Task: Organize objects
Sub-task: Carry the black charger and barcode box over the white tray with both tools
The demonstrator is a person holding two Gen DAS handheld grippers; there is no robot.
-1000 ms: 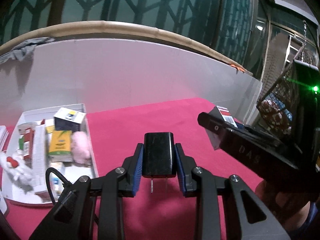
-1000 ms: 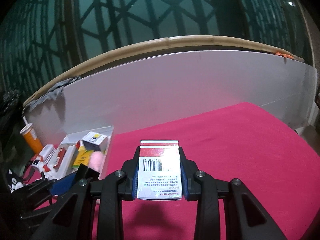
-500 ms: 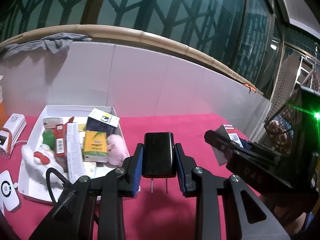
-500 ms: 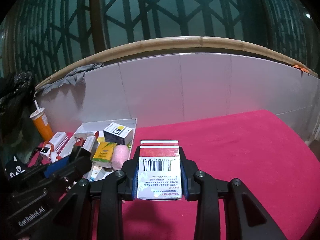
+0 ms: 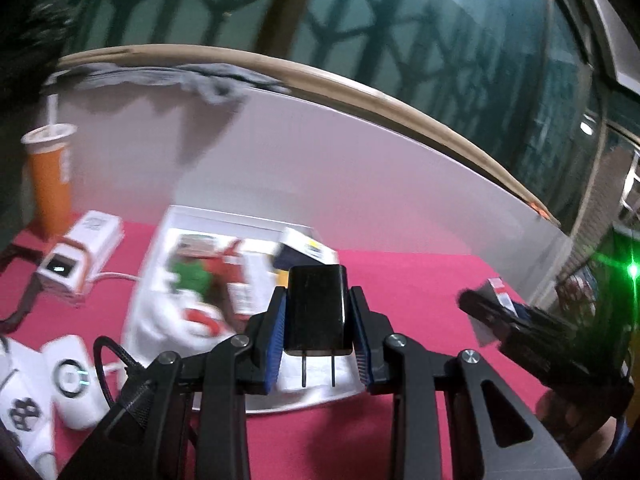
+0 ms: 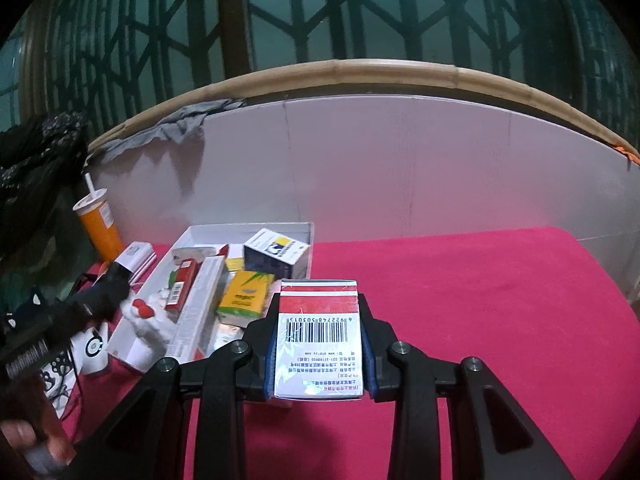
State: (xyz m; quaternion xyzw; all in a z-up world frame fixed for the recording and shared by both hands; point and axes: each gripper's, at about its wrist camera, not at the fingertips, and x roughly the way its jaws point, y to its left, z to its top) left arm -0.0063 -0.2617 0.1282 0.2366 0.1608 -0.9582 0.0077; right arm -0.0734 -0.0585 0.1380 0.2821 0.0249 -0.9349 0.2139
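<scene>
**Both grippers loaded, white tray ahead and to the left**

Left wrist view: the left gripper point(image 5: 319, 342) is clamped on a glossy black plastic wall charger point(image 5: 318, 314), body upright between the blue pads, two metal prongs pointing back toward the camera. Gripping the flat sides likely keeps the block from twisting and leaves the far end free to be set down first. The shallow white cardboard tray point(image 5: 224, 218) of mixed packets lies just beyond and left of the fingertips, apparently the drop-off. Motion blur smears its contents; only red, green and white shapes can be told. Its near rim is hidden behind the fingers. An orange paper cup with a straw point(image 5: 48, 176) stands far left.

Right wrist view: the right gripper point(image 6: 319, 346) is closed on a flat red-and-white cardboard box with a barcode point(image 6: 319, 340), held by its long edges, printed face up. The tray sits ahead-left of the tips, its near corner covered by the left fingers and linkage. The box's underside cannot be seen. The other tool at the left edge is dark and partly cut off.
</scene>
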